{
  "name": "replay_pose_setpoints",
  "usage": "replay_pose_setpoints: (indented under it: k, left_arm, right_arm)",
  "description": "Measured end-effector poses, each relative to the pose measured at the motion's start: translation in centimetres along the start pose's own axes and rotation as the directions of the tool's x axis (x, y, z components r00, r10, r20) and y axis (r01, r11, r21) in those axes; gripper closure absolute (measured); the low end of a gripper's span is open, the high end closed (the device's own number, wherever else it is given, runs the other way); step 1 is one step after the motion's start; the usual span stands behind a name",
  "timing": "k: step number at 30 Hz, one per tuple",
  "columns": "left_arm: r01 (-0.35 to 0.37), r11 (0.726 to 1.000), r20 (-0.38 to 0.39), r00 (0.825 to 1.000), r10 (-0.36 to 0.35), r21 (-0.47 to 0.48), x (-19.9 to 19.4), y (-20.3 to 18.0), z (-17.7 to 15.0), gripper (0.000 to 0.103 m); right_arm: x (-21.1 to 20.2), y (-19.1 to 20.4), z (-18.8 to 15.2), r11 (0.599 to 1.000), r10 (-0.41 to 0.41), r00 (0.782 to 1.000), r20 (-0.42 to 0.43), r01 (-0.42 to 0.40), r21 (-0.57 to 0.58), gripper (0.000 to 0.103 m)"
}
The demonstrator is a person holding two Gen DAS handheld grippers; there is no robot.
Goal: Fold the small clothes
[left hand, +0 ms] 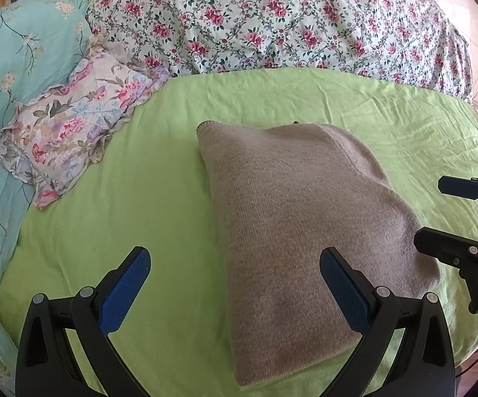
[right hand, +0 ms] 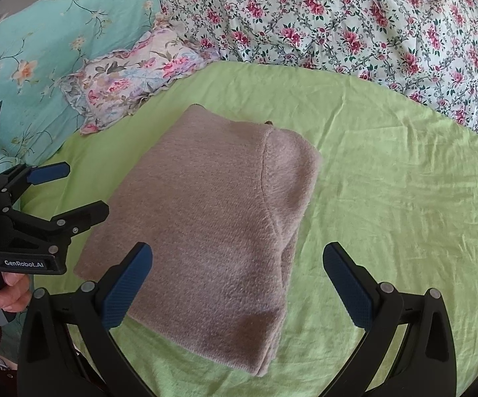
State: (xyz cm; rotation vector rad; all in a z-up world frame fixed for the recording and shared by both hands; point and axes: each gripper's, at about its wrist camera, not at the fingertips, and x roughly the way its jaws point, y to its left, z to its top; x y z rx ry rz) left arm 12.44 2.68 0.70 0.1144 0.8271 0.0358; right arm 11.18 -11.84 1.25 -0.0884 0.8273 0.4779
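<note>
The folded knit sweater (left hand: 292, 218) is seen lying on the green sheet (left hand: 113, 218) of the bed; its underside layers and far edge are hidden, and a small dark fleck at the far edge cannot be made out. The left claw (left hand: 235, 284) is held low at the sweater's near-left side, fingers spread apart, nothing gripped. The right claw (right hand: 237, 284) is held at the sweater's near-right side, likewise spread and empty. Only fingertips of the left hand (right hand: 10, 292) are visible; the rest is cut off. Bare sheet is seen around the sweater. A floral pillow (left hand: 73, 132) lies beyond the sweater's left, a floral quilt (left hand: 272, 23) behind it.
</note>
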Motion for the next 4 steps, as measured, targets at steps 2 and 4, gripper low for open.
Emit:
replay_pose_setpoints:
  k: [2,4]
  left_arm:
    - [0.0,1.0,-0.004,1.0,0.0,0.001,0.24,-0.08,0.1,0.001]
    - [-0.001,1.0,-0.005,1.0,0.001,0.001,0.34,-0.24,0.09,0.001]
  right_arm:
    - [0.1,-0.02,0.06,1.0,0.002,1.0,0.001,-0.002,0.001,0.0]
    - [0.19,-0.04,0.09,1.0,0.005,1.0,0.003,-0.005,0.004,0.0]
